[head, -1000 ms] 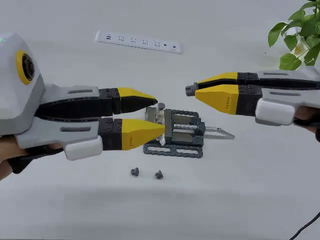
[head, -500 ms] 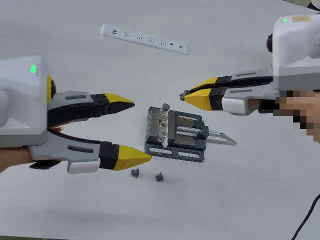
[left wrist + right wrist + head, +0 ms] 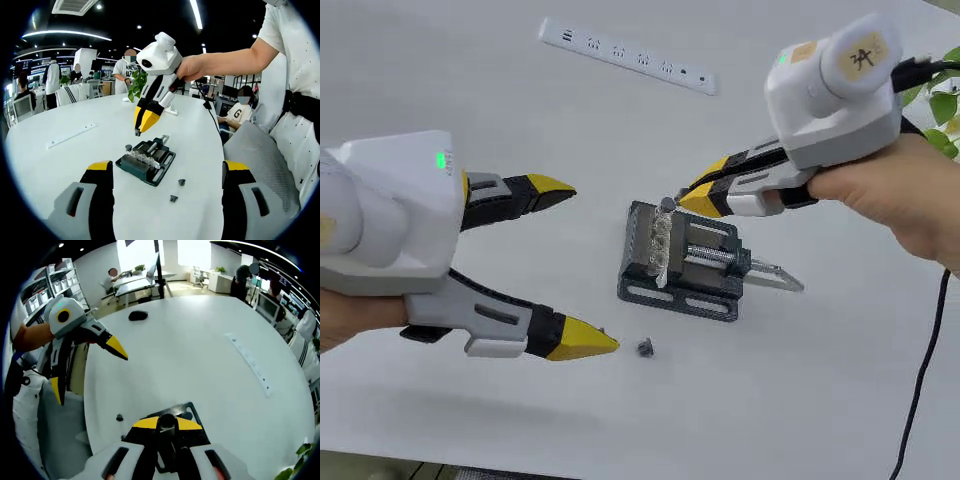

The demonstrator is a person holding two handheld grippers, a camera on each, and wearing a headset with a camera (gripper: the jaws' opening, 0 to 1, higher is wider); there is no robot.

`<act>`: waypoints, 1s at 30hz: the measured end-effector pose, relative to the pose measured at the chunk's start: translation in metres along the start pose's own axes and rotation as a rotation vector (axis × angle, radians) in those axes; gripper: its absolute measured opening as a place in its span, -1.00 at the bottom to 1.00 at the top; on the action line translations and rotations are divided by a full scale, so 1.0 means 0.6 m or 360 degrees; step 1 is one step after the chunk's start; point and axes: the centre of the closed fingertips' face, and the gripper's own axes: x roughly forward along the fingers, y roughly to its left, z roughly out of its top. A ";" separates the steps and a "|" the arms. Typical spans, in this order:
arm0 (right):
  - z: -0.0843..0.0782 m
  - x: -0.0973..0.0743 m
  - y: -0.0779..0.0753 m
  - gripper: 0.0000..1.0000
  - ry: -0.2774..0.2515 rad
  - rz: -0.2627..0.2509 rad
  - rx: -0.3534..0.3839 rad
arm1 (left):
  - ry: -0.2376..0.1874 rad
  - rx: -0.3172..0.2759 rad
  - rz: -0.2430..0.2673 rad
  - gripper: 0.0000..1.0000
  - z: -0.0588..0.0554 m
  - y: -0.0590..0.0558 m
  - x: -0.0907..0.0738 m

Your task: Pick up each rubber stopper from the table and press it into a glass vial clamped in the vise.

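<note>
A dark vise (image 3: 705,272) on the white table clamps a row of glass vials (image 3: 658,243). The far-end vial carries a grey stopper (image 3: 667,204), also in the left gripper view (image 3: 128,147). My right gripper (image 3: 685,199) is shut on a rubber stopper (image 3: 167,422) and hovers just above that end of the vise (image 3: 150,165). My left gripper (image 3: 592,267) stands wide open left of the vise, holding nothing. One loose stopper (image 3: 645,348) lies in front of the vise; the left gripper view shows two, a nearer stopper (image 3: 173,198) and a farther stopper (image 3: 181,182).
A white power strip (image 3: 625,55) lies at the back of the table. A black cable (image 3: 920,380) hangs at the right edge, with a green plant (image 3: 945,100) behind. People and desks fill the room beyond the table.
The head camera has tilted. My right gripper has carried its stopper down and left to the vise's far end. My left gripper has pulled back left, its jaws wider apart.
</note>
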 end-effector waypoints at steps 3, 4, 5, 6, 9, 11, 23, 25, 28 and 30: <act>-0.009 0.016 -0.007 -0.87 0.0051 0.0005 -0.0018 | 0.0013 -0.0007 0.0005 0.87 -0.008 0.003 0.003; -0.010 0.020 -0.008 -0.87 0.0060 0.0006 -0.0018 | 0.0009 -0.0010 0.0005 0.87 -0.009 0.003 0.003; -0.015 0.024 -0.009 -0.87 0.0081 0.0001 -0.0019 | 0.0003 -0.0018 0.0003 0.87 -0.010 0.003 0.004; -0.018 0.027 -0.011 -0.87 0.0096 -0.0004 -0.0028 | 0.0003 -0.0025 0.0000 0.87 -0.011 0.002 0.005; -0.026 0.035 -0.016 -0.87 0.0142 -0.0023 -0.0037 | 0.0010 -0.0017 -0.0002 0.87 -0.015 0.001 0.007; -0.026 0.038 -0.017 -0.87 0.0147 -0.0026 -0.0031 | 0.0016 -0.0017 -0.0012 0.87 -0.019 -0.001 0.008; -0.038 0.061 -0.028 -0.87 0.0226 -0.0044 -0.0013 | 0.0021 -0.0015 -0.0010 0.93 -0.030 0.002 0.009; -0.040 0.063 -0.029 -0.87 0.0235 -0.0044 -0.0008 | 0.0025 -0.0020 -0.0014 0.91 -0.033 0.001 0.008; -0.041 0.065 -0.028 -0.87 0.0242 -0.0042 -0.0006 | 0.0025 -0.0022 -0.0010 0.91 -0.034 0.001 0.008; -0.043 0.068 -0.029 -0.87 0.0250 -0.0043 -0.0009 | 0.0020 -0.0029 -0.0010 0.90 -0.034 0.001 0.008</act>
